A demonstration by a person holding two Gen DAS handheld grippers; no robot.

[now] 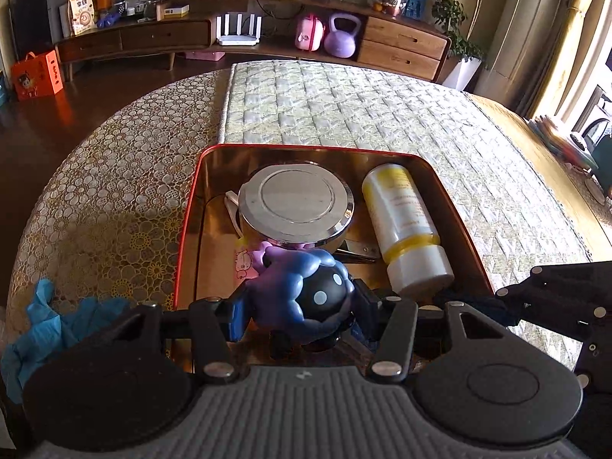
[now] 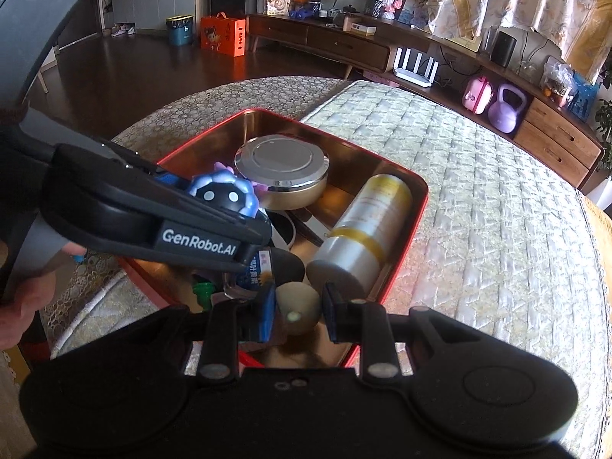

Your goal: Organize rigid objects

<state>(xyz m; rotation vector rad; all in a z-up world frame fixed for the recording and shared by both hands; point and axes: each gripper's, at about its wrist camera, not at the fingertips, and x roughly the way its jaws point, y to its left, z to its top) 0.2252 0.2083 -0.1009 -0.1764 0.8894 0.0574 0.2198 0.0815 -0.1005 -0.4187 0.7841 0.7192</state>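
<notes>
A: Report the work surface, largest item first.

B: A quilted mat [image 1: 344,114] lies on the table. A red-rimmed tin [image 1: 183,229] with a gold interior rests on the mat.

A: Contents of the tin?

B: A round tin with a silver lid [image 1: 296,202] sits at the far side. A white and yellow bottle [image 1: 407,225] lies on its side along the right wall, cap toward the camera. A metal clip [image 1: 357,254] lies flat between those two. A pink card [image 1: 243,264] lies at the left of the floor.

A: Left gripper status?

B: The left gripper [image 1: 298,310] is closed at medium width on a blue and purple figurine [image 1: 302,290] with a black, dotted face. The figurine is held over the near end of the tin.

A: Right gripper status?

B: The right gripper [image 2: 300,311] is closed narrowly on a small beige egg-shaped piece [image 2: 298,308], held above the near corner of the tin, just beside the bottle cap.

A: Anything outside the tin?

B: A blue glove [image 1: 42,325] lies left of the tin on the table.
</notes>
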